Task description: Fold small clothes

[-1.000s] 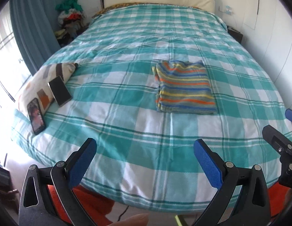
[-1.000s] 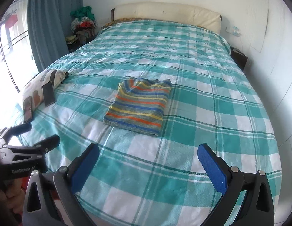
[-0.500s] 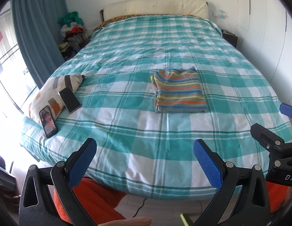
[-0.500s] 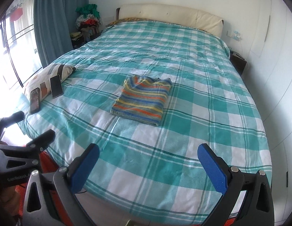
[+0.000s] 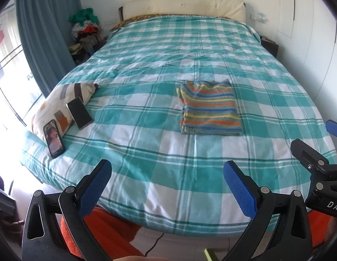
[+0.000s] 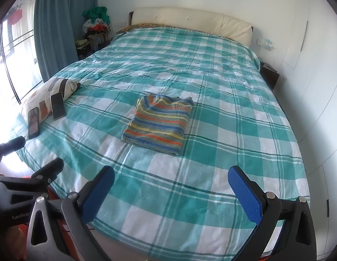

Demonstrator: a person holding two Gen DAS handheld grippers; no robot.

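Note:
A striped garment (image 5: 209, 108), folded into a neat rectangle, lies on the teal checked bedspread (image 5: 146, 143); it also shows in the right wrist view (image 6: 159, 124). My left gripper (image 5: 167, 174) is open and empty, held back over the bed's foot edge, well short of the garment. My right gripper (image 6: 170, 180) is open and empty too, also well back from the garment. The right gripper shows at the right edge of the left wrist view (image 5: 316, 165). The left gripper shows at the lower left of the right wrist view (image 6: 37, 174).
A patterned pillow (image 5: 59, 100) lies at the bed's left edge with two phones (image 5: 79, 113) (image 5: 53, 138) leaning on it. A clothes pile (image 5: 86, 30) and blue curtain (image 5: 44, 39) stand at the left. White wall at the right.
Both grippers have drawn back from the bed, so the garment looks smaller and farther. The garment has not moved. Both grippers stay open.

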